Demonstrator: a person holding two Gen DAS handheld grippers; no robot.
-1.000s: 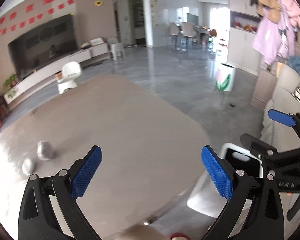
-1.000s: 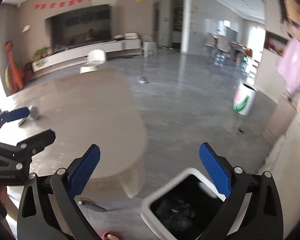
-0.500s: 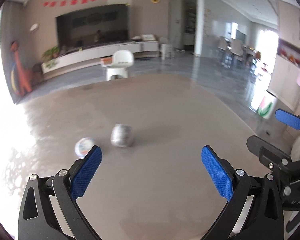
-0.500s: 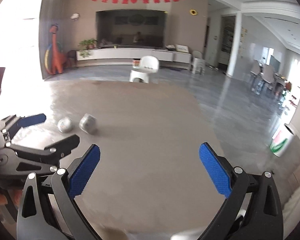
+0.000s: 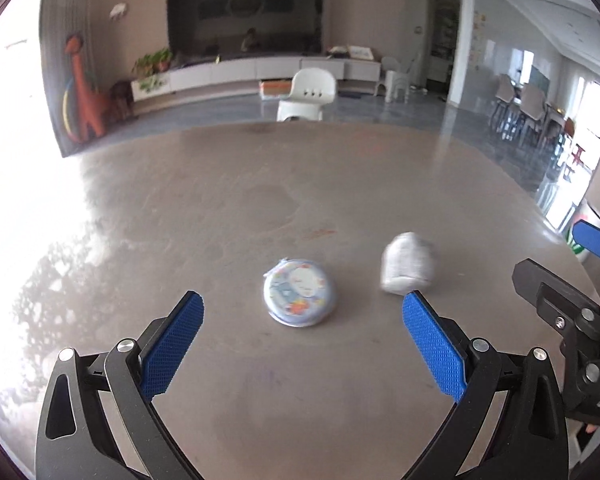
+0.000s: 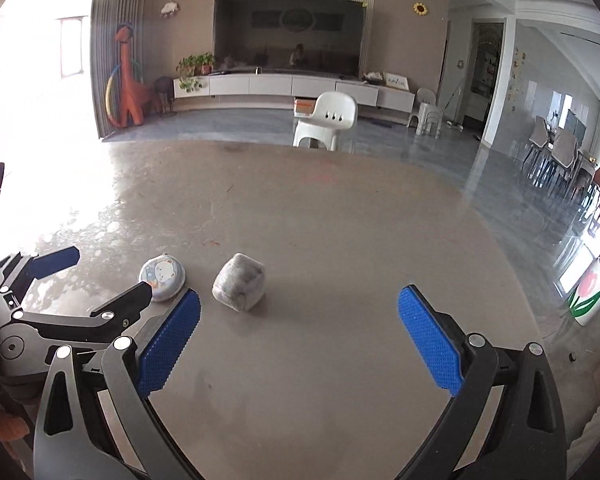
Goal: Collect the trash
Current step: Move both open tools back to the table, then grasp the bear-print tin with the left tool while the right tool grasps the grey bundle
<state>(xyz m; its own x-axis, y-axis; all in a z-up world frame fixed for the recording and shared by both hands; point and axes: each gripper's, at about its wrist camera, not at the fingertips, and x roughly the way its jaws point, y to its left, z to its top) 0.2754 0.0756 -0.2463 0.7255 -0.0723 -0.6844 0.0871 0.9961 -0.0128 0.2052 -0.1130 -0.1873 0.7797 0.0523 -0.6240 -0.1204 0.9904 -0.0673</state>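
Our left gripper [image 5: 302, 334], jaws wide and empty, faces the round cartoon-printed packet [image 5: 299, 298] lying flat at frame centre on the table [image 5: 220, 208], nearer than the wrapped lump [image 5: 407, 268] right of it, which our equally open right gripper [image 6: 298, 334] faces.

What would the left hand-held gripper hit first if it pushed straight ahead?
Probably the round cartoon-printed tin, lying on the table just ahead of the open left hand-held gripper; depth is uncertain.
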